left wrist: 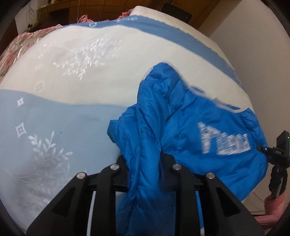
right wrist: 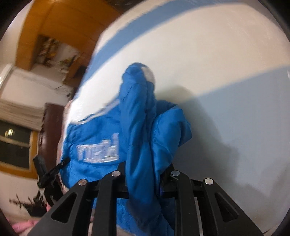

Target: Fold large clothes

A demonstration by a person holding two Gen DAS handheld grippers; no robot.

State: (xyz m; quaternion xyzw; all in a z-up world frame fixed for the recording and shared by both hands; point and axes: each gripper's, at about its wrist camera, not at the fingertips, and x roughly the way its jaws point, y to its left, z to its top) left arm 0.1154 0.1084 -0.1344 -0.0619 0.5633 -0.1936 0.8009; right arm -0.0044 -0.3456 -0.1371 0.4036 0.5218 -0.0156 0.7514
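A bright blue padded jacket (left wrist: 190, 116) with white lettering lies bunched on a bed covered by a white and light-blue sheet (left wrist: 72, 72). In the left wrist view a thick fold of it runs up between the fingers of my left gripper (left wrist: 143, 159), which is shut on the fabric. In the right wrist view another fold of the jacket (right wrist: 101, 130) is pinched the same way in my right gripper (right wrist: 145, 167), low over the sheet (right wrist: 226, 81). The fabric hides the fingertips of both grippers. The two grippers hold the jacket at neighbouring spots, with the lettering between them.
A pink floral quilt (left wrist: 21, 41) lies at the bed's far left. Wooden furniture (left wrist: 90, 10) stands behind the bed, and a pale wall (left wrist: 253, 45) runs close along its right side. A pink sleeve (left wrist: 273, 205) shows at the lower right. A wooden cabinet (right wrist: 59, 23) stands beyond the bed's edge.
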